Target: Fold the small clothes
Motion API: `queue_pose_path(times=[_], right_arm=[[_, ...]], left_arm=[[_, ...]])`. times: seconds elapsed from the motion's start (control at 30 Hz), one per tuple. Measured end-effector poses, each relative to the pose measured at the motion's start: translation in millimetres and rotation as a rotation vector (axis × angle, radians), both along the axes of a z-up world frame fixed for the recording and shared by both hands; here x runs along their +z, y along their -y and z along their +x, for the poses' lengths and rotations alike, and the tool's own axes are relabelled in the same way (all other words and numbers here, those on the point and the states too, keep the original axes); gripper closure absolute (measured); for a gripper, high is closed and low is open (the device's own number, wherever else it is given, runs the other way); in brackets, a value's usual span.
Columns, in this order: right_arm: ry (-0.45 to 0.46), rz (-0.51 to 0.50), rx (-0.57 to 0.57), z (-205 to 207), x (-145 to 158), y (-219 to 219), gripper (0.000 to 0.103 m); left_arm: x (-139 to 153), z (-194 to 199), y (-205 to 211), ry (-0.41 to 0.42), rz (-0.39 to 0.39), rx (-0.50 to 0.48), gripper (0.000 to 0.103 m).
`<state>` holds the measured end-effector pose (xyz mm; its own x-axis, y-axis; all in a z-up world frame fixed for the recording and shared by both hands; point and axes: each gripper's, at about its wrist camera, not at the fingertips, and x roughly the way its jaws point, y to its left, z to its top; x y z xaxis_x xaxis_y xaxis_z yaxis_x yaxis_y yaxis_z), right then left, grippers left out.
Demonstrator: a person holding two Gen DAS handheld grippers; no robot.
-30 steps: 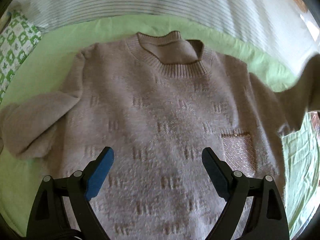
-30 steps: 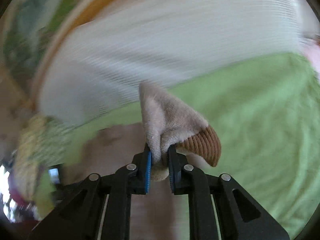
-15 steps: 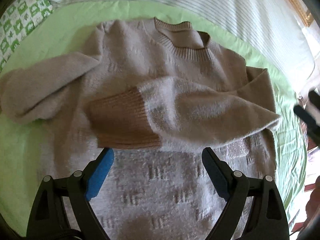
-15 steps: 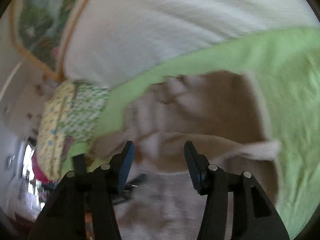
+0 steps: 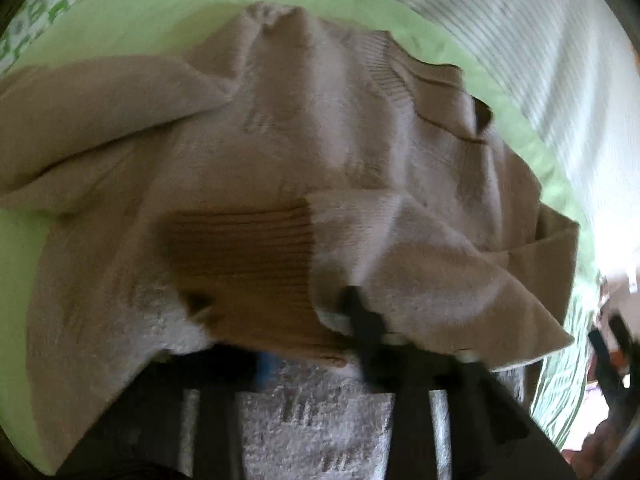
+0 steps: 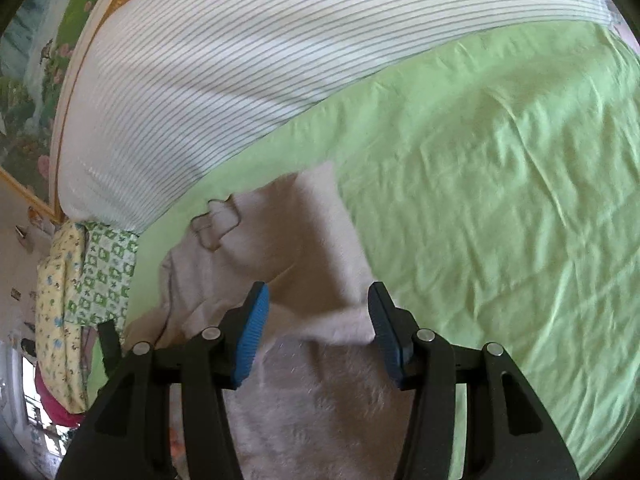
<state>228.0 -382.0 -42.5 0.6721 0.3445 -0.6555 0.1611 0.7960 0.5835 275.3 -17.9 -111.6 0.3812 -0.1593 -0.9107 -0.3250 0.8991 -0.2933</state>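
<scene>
A beige fuzzy sweater (image 5: 320, 140) lies face up on the green sheet (image 5: 120, 20). One sleeve is folded across its chest, and that sleeve's brown ribbed cuff (image 5: 248, 248) sits right at my left gripper (image 5: 308, 332). The left jaws are closing, with the cuff and sleeve edge bunched between the fingers; the view is blurred. My right gripper (image 6: 318, 312) stands open with nothing between its pads, just above the sweater's (image 6: 304, 220) folded shoulder. The other sleeve (image 5: 80, 120) lies spread out to the left.
A white striped duvet (image 6: 240, 60) runs along the far side of the green sheet (image 6: 500, 200). Patterned pillows (image 6: 100, 272) lie at the left in the right wrist view. Wrinkled green sheet stretches to the right of the sweater.
The right gripper laid the sleeve across the chest, let go and opened. The left gripper dropped onto the cuff and its jaws went from wide apart to narrow around it.
</scene>
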Motion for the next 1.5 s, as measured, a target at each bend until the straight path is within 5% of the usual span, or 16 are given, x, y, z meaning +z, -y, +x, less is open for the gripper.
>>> queue_pose_path(times=[0.13, 0.3, 0.33, 0.37, 0.57, 0.77, 0.83, 0.97, 1.17, 1.4, 1.43, 1.47, 1.5], right_arm=[[0.013, -0.054, 0.049, 33, -10, -2, 0.05], [-0.086, -0.1, 0.144, 80, -50, -14, 0.051], [-0.11, -0.112, 0.159, 85, -56, -14, 0.079], [-0.102, -0.122, 0.152, 87, -54, -11, 0.094], [0.082, -0.059, -0.015, 77, -17, 36, 0.095], [0.013, -0.111, 0.008, 82, -50, 27, 0.094], [-0.006, -0.095, 0.009, 80, -55, 26, 0.091], [-0.017, -0.137, 0.011, 71, -47, 20, 0.064], [-0.04, -0.178, 0.08, 43, -42, -7, 0.058], [-0.109, -0.234, 0.183, 22, -56, -23, 0.058], [-0.109, -0.227, 0.178, 22, -58, -22, 0.065], [-0.116, -0.218, 0.172, 23, -60, -21, 0.083], [-0.122, -0.216, 0.163, 23, -60, -20, 0.086]], left_arm=[[12, -8, 3, 0.064, -0.003, -0.043, 0.096], [51, -15, 0, 0.224, -0.041, -0.1, 0.097], [59, -14, 0, 0.25, -0.042, -0.111, 0.097], [70, -11, -1, 0.285, -0.048, -0.124, 0.098], [104, -3, 2, 0.442, -0.025, -0.215, 0.098], [41, 16, 12, 0.311, 0.146, -0.27, 0.097], [32, 15, 7, 0.303, 0.152, -0.266, 0.097], [30, 4, 0, 0.302, 0.166, -0.263, 0.097], [26, -17, -10, 0.284, 0.152, -0.243, 0.097], [20, -31, -20, 0.257, 0.145, -0.205, 0.097], [18, -33, -21, 0.249, 0.14, -0.202, 0.097], [17, -35, -21, 0.245, 0.138, -0.201, 0.097], [18, -36, -21, 0.248, 0.138, -0.204, 0.097]])
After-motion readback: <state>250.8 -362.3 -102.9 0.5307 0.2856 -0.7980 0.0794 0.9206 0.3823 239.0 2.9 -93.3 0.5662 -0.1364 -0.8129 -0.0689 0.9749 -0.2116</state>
